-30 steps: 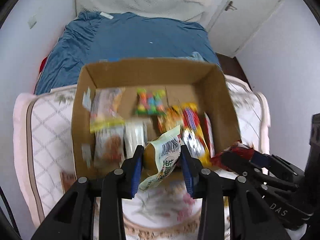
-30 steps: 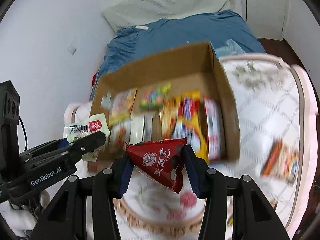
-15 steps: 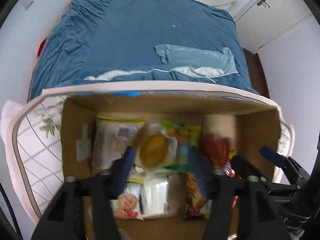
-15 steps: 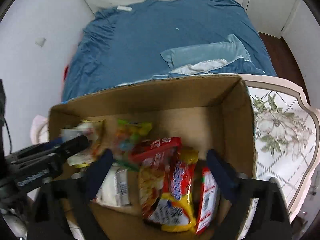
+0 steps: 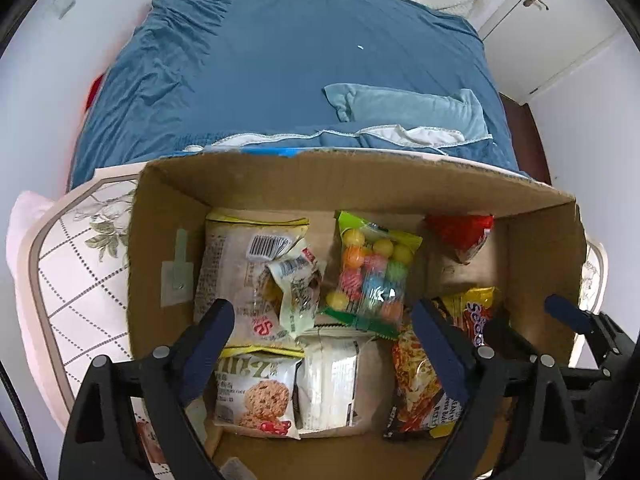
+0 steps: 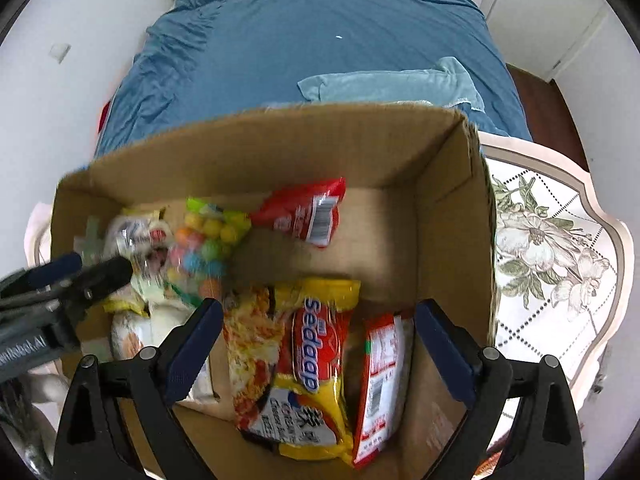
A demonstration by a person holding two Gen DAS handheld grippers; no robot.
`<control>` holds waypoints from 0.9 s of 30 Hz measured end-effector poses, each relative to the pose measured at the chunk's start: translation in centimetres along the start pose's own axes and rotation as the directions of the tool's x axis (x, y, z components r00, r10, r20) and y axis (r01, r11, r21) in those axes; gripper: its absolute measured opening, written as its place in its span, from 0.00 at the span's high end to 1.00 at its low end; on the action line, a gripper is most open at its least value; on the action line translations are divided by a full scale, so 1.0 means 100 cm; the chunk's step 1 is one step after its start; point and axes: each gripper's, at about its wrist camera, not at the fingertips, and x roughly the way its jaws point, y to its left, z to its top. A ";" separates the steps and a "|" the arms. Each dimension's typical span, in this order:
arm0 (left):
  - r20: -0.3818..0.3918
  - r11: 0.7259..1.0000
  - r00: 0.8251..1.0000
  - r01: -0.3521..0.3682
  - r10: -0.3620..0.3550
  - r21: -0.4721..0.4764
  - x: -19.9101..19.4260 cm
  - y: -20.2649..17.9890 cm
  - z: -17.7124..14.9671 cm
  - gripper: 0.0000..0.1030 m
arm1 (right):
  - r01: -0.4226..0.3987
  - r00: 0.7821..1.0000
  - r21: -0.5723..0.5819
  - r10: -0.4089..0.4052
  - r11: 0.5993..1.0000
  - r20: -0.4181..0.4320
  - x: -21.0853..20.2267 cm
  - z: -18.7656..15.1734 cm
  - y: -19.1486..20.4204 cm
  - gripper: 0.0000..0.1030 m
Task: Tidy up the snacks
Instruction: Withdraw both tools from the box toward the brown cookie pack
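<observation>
An open cardboard box [image 5: 280, 184] holds several snack packs. My left gripper [image 5: 322, 316] hovers over its left half, its jaws opening and gripping nothing. Just beyond them a small white-green packet [image 5: 298, 288] lies loose on a beige cookie pack [image 5: 236, 264], beside a bag of coloured candy balls [image 5: 372, 272]. My right gripper [image 6: 318, 312] hangs over the right half of the box [image 6: 280, 148], its jaws opening too, with only a yellow noodle pack [image 6: 316, 352] on the floor below. A red packet [image 6: 304, 212] lies free near the far wall.
The box sits on a white floral quilt [image 6: 540, 240] at the foot of a bed with a blue blanket [image 5: 300, 60]. White cupboard doors [image 5: 540, 20] stand at the back right. A white wall runs along the left.
Both grippers moved forward and down over the box. The left let go of the white-green packet and the right let go of the red packet. Both packets now lie in the box.
</observation>
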 end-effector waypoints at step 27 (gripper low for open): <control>0.250 0.998 0.966 -0.056 0.059 -0.020 -0.127 0.035 -0.182 0.12 | -0.093 0.988 0.028 0.089 0.995 0.129 -0.096 -0.165 0.017 0.04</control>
